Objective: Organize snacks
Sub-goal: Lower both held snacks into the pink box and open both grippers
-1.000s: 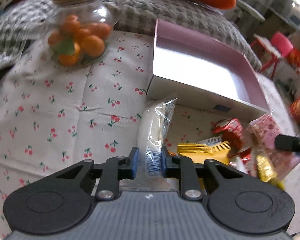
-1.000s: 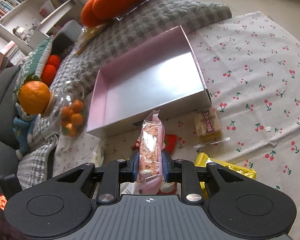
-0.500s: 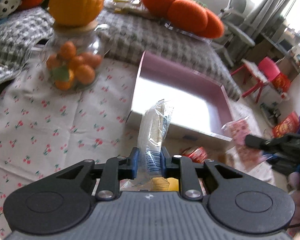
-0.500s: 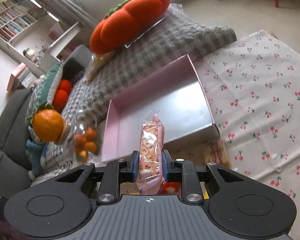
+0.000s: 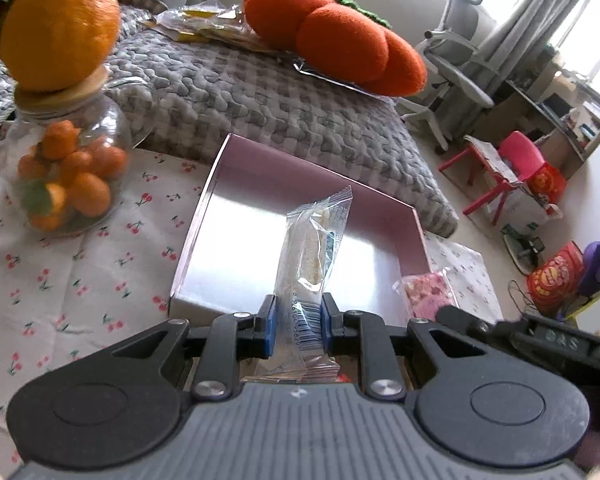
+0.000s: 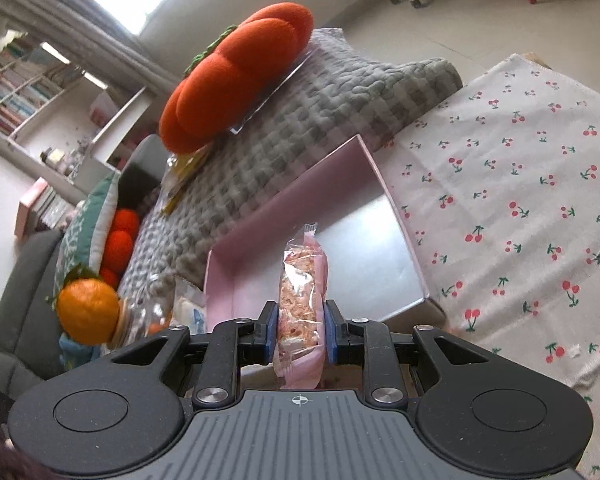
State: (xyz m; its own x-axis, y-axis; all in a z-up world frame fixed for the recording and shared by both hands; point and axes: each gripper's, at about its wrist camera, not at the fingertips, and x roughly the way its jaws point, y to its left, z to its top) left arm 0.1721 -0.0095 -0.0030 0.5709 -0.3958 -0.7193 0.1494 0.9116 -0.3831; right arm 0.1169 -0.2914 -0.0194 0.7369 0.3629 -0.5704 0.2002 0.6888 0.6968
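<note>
My left gripper (image 5: 298, 326) is shut on a clear-wrapped white snack bar (image 5: 314, 252) and holds it upright above the near edge of the open pink box (image 5: 228, 168). My right gripper (image 6: 300, 330) is shut on a pink-wrapped snack bar (image 6: 302, 280) and holds it upright over the near wall of the same pink box (image 6: 300, 188). The box shows a shiny bare floor. The pink snack bar (image 5: 426, 294) and the right gripper's body also show at the right of the left wrist view.
A glass jar of small oranges (image 5: 66, 172) with a big orange on its lid stands left of the box on the cherry-print cloth (image 6: 520, 208). A grey quilt (image 5: 260, 92) with an orange pumpkin cushion (image 5: 332, 36) lies behind the box.
Both grippers have risen and moved forward with their snack bars, from over the snack pile to the box's near edge. The loose snacks on the cloth have dropped out of view.
</note>
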